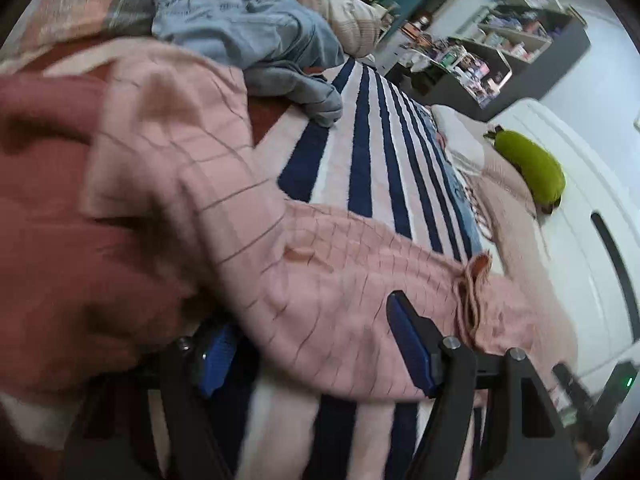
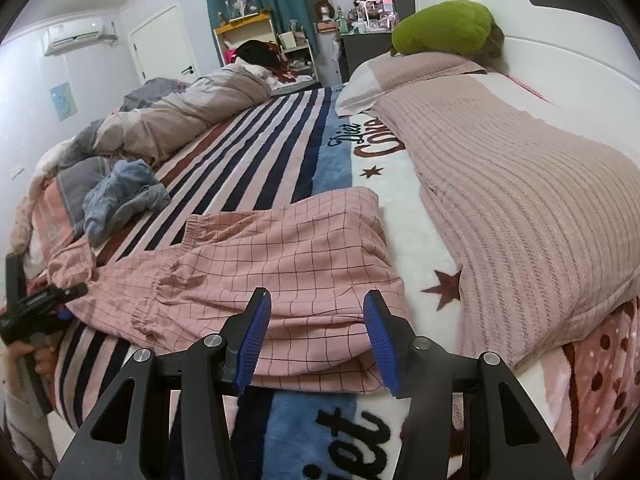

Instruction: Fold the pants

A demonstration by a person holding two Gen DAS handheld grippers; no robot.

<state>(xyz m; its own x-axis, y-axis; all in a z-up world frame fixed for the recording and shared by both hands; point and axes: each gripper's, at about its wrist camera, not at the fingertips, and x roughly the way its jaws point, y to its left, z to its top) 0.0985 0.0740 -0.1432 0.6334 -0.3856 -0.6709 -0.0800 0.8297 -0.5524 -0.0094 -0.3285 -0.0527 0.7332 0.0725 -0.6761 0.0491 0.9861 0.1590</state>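
Pants (image 2: 272, 264) are seen lying doubled on the striped blanket (image 2: 256, 148), just ahead of the right gripper (image 2: 318, 336) and under the left gripper (image 1: 316, 344), both parted and gripping nothing, so further folds are judged to be left.

Pink pants (image 1: 248, 208) blurred, hiding left claw's (image 1: 316, 344) pad.
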